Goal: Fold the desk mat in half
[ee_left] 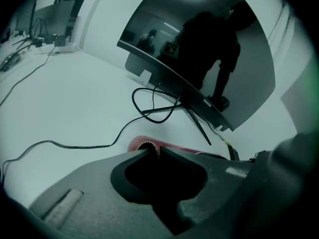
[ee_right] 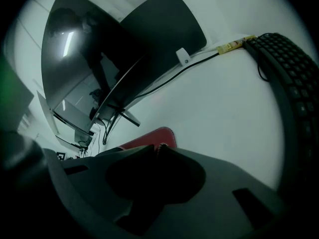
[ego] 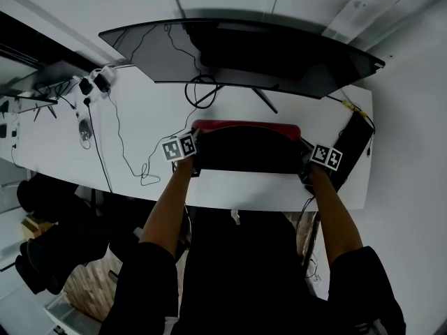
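The desk mat (ego: pixel 244 126) lies on the white desk in front of the monitor; its top face is red and its underside black. The near half is lifted and turned back over the far half, so the black underside (ego: pixel 244 153) faces up and only a red strip shows behind it. My left gripper (ego: pixel 196 160) is shut on the mat's left corner; in the left gripper view the stitched mat edge (ee_left: pixel 145 145) sits pinched at the jaw tips (ee_left: pixel 152 151). My right gripper (ego: pixel 306 167) is shut on the right corner, with red mat (ee_right: pixel 152 136) just beyond its tips (ee_right: pixel 157 149).
A wide curved monitor (ego: pixel 244 54) stands behind the mat, its stand legs and a looped black cable (ego: pixel 202 93) just past the red edge. A black keyboard (ego: pixel 353 149) lies to the right. A thin cable (ego: pixel 122 145) and a mouse (ego: pixel 84 131) are on the left.
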